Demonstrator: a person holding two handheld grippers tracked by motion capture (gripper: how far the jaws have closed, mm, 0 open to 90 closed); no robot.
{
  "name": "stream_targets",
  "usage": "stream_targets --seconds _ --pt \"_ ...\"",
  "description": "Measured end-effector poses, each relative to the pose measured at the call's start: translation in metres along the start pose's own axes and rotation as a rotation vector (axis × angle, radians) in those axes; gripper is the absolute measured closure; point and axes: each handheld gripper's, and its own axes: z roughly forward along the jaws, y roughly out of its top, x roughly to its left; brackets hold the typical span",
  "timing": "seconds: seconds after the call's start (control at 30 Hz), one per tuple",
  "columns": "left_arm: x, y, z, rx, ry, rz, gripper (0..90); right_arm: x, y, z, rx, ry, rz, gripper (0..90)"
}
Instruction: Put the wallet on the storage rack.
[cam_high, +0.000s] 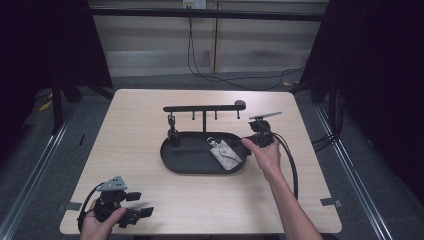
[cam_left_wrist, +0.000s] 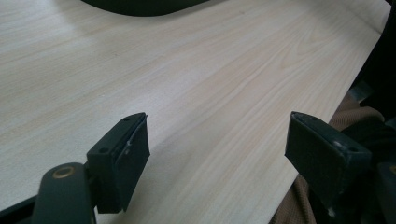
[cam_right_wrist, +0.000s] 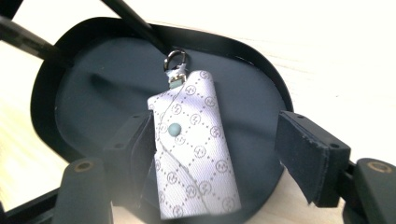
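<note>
Right gripper view: key pouch (cam_right_wrist: 194, 144) flat in tray (cam_right_wrist: 261, 88), between released, parted jaws.

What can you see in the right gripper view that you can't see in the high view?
Right gripper view: the pouch's diamond pattern, round snap and metal ring, lying between the right gripper's open jaws. High view: the whole table, the hook stand, both hands and the left gripper. Both: the pouch lying in the black tray.

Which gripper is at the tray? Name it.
The right gripper, open by the pouch in the black tray; the left gripper sits at the table's near edge.
</note>
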Motion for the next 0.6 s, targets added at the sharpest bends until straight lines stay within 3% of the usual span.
stream_targets --seconds 0.1,0.2,0.33,0.6 --pt "0.002 -0.001 0.000 0.004 0.005 0.003 21.7 0.001 -0.006 -0.007 -0.021 0.013 -0.045 28.6" --pt "0.001 0.000 0.003 0.028 0.006 0.019 23.6 -0.003 -0.015 -0.011 -0.016 0.008 -0.057 28.3" --pt "0.000 0.000 0.002 0.018 0.007 0.009 23.5 -0.007 -0.025 -0.021 -0.047 0.009 -0.053 28.3" --pt "0.002 0.000 0.001 0.004 0.004 -0.025 23.1 -0.014 -0.053 -0.038 -0.075 0.008 -0.090 26.4"
